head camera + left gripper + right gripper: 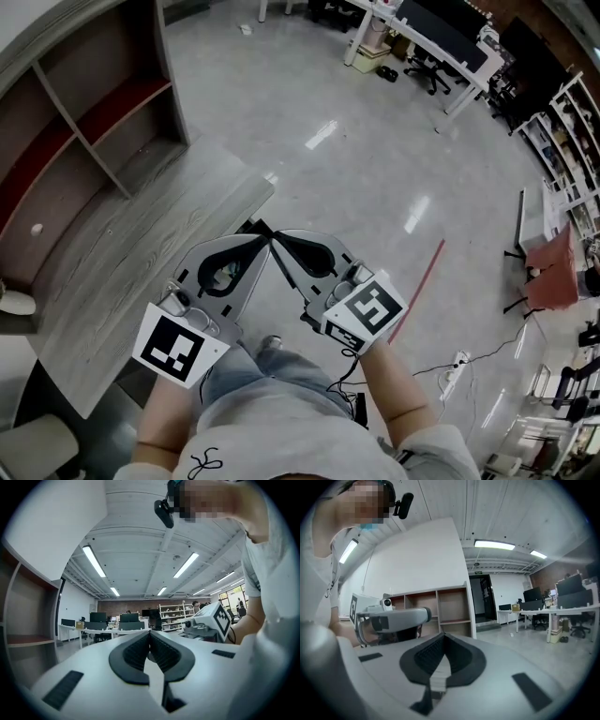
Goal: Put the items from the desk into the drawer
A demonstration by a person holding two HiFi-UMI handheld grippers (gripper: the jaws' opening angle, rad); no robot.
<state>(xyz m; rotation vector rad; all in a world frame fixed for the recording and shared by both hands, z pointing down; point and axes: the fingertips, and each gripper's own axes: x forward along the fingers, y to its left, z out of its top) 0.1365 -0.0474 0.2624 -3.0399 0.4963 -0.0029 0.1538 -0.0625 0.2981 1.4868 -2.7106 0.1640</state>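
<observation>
While both grippers hang before torso, tips meeting over floor, no item in hand.

- Left gripper (264, 238): jaws together, nothing between.
- Right gripper (279, 238): jaws together, empty.
- Desk (141, 253): at 9 o'clock of tongs, long axis 7-to-1 o'clock. Left gripper just beside its near edge, so nearer.
- Small pale object (36, 228): at desk's back, 9 o'clock, well apart. Identity unclear.
- Drawer: not in view.

Judgement: left gripper reaches toward 9 o'clock first.
</observation>
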